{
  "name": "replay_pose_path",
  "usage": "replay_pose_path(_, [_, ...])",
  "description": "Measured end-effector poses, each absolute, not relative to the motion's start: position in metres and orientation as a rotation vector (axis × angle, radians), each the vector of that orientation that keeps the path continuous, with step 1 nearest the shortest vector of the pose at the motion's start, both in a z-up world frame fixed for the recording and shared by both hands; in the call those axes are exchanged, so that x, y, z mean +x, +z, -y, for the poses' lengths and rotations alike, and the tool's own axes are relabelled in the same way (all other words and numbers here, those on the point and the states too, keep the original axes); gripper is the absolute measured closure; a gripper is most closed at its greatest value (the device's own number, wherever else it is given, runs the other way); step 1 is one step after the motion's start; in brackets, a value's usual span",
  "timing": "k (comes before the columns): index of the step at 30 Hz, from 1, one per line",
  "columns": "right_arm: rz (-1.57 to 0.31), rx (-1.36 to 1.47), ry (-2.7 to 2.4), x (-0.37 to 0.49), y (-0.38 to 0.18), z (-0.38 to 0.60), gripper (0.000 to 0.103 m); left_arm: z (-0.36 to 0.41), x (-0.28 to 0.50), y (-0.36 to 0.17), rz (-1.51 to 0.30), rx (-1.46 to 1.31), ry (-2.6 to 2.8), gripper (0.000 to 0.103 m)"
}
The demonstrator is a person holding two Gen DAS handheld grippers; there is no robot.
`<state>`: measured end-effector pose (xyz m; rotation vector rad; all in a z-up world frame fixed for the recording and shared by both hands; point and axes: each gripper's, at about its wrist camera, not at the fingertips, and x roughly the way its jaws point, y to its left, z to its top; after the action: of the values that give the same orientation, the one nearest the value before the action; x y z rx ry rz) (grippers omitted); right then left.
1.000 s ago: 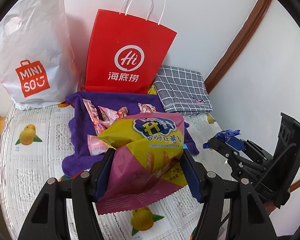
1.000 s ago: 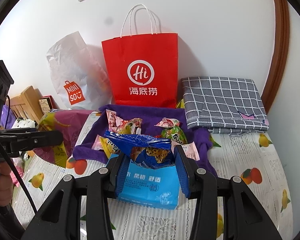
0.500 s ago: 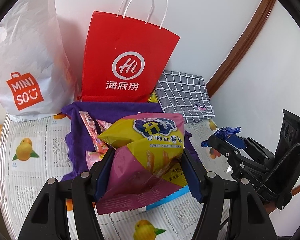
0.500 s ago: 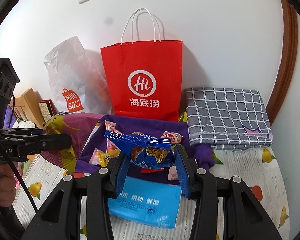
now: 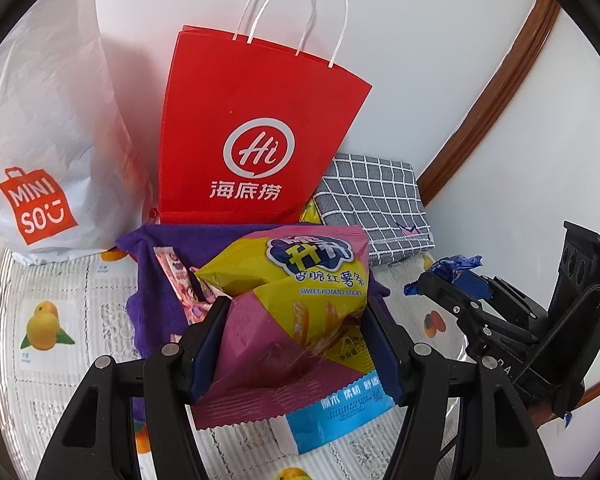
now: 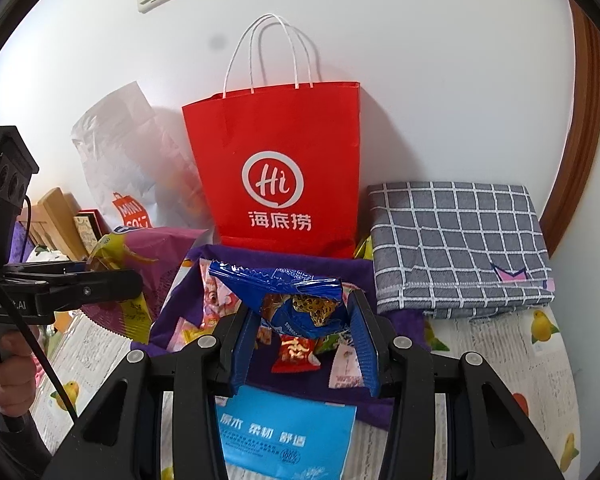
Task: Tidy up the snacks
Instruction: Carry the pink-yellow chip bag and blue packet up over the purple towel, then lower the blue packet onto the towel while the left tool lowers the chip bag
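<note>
Since the earlier frame both grippers are raised and carried toward the bags; the blue tissue pack (image 6: 286, 436), gripped together with the snack before, is left flat on the fruit-print tablecloth (image 5: 48, 364).

Far left, a white Miniso plastic bag (image 5: 40, 152) is leaned on the wall; contents cannot be told. The left gripper (image 5: 296, 344) is clamped on the sweet potato sticks bag (image 5: 296, 312), a puffed, creased yellow and magenta pouch with a serrated bottom edge, held above the purple cloth (image 5: 152, 280). On that cloth pink sachets (image 5: 178, 280), a red candy (image 6: 296, 354) and other small wrappers are scattered. Behind centre, the red paper bag (image 6: 276, 168) with white cord handles is stood upright against the wall; its inside is not seen. The right gripper (image 6: 306, 344) is closed on the blue snack packet (image 6: 296, 300), crumpled foil with a browned-biscuit picture, held up over the cloth in front of the red bag. At right, a grey checked folded cloth (image 6: 460, 248) is laid by the wall.
</note>
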<state>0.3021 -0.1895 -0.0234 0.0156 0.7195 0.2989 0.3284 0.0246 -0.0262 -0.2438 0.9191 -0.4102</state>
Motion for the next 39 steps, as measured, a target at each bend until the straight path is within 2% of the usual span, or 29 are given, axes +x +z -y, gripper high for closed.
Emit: replay_pose_path(39, [-0.72,-0.029,0.321,0.36,-0.041,0.182,0.059,-0.019,0.388,-0.056,-0.946,-0.236,-0.371,0.04])
